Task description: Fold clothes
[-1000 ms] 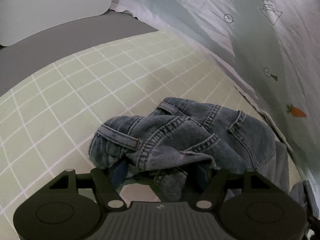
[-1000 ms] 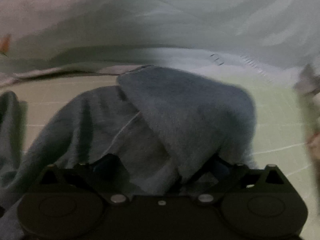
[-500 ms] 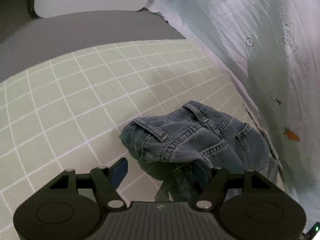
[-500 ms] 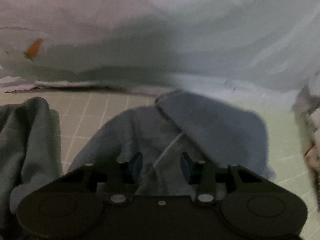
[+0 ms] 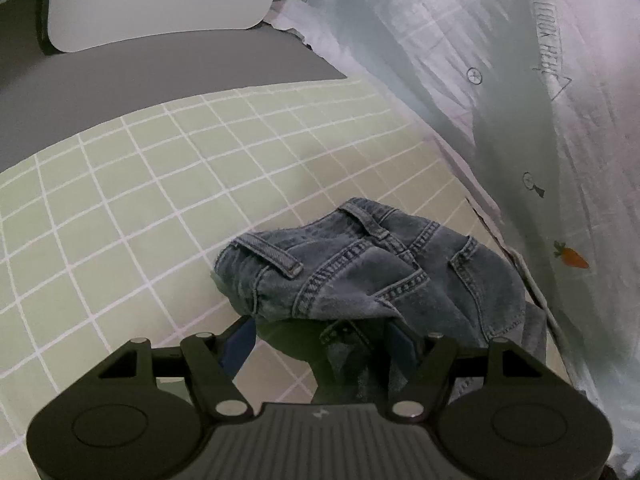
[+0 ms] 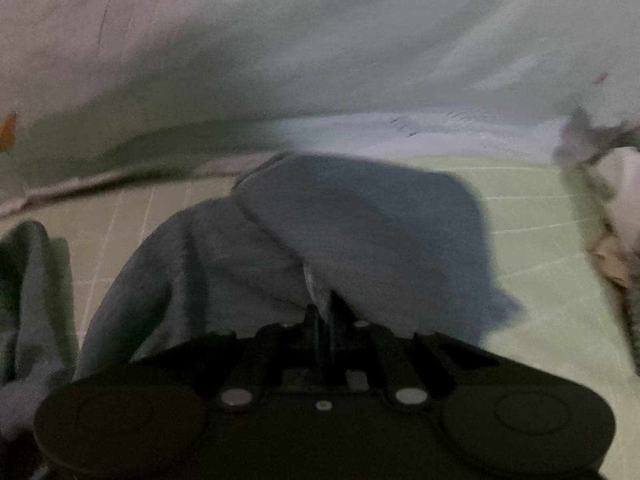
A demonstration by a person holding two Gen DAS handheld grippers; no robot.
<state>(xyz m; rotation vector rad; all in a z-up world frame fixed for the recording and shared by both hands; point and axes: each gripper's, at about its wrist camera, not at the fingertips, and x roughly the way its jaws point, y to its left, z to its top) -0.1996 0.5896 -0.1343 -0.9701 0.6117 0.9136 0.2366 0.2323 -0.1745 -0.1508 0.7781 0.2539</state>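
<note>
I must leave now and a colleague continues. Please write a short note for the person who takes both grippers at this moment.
Left gripper: jaws apart around a bunched part of the denim garment, lifted off the green checked sheet; pad contact unclear.
Right gripper: shut on the blue-grey cloth; picture blurred.
Done: both ends taken up; no tidy fold visible.
Left: spread it flat, then fold.

Right claw [image 6: 325,320] has snapped closed on the jeans [image 6: 360,232] — both hands lifted slightly.
</note>
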